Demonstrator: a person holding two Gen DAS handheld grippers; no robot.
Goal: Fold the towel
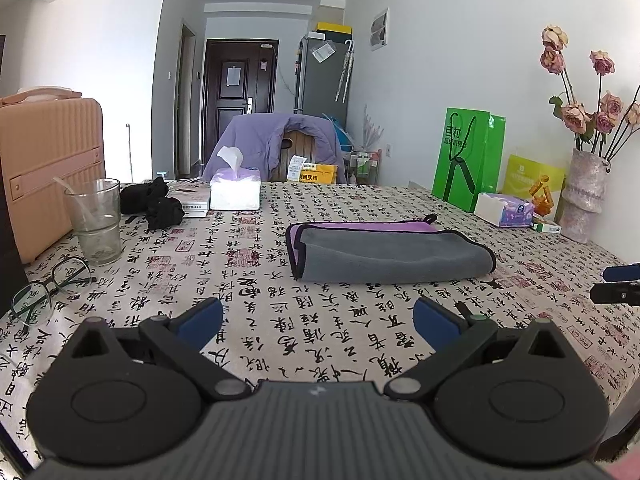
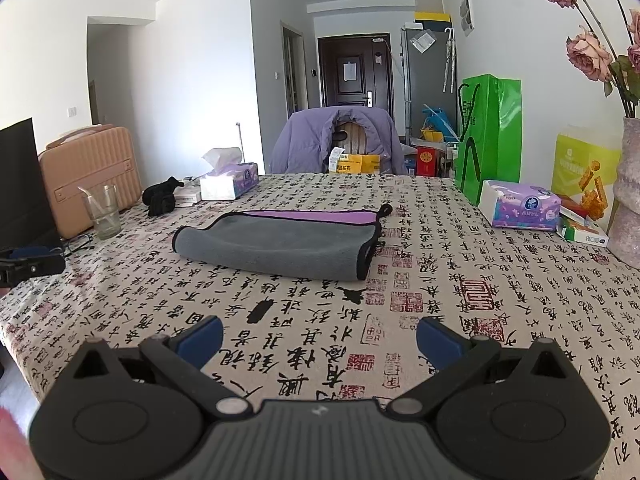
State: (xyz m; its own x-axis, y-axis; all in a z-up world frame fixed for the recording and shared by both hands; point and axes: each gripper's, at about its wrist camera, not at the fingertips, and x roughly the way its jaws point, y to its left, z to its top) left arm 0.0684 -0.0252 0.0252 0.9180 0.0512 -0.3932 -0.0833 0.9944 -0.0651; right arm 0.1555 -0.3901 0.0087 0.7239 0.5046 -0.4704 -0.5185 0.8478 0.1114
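Note:
A grey and purple towel with black trim lies folded in a flat rectangle on the calligraphy-print tablecloth; it also shows in the right wrist view. My left gripper is open and empty, held above the table in front of the towel, apart from it. My right gripper is open and empty, also in front of the towel and apart from it. The right gripper's tip shows at the right edge of the left wrist view. The left gripper's tip shows at the left edge of the right wrist view.
A glass, spectacles, black cloth and a tissue box stand at the left. A pink suitcase is beyond. A green bag, another tissue pack and a flower vase stand at the right.

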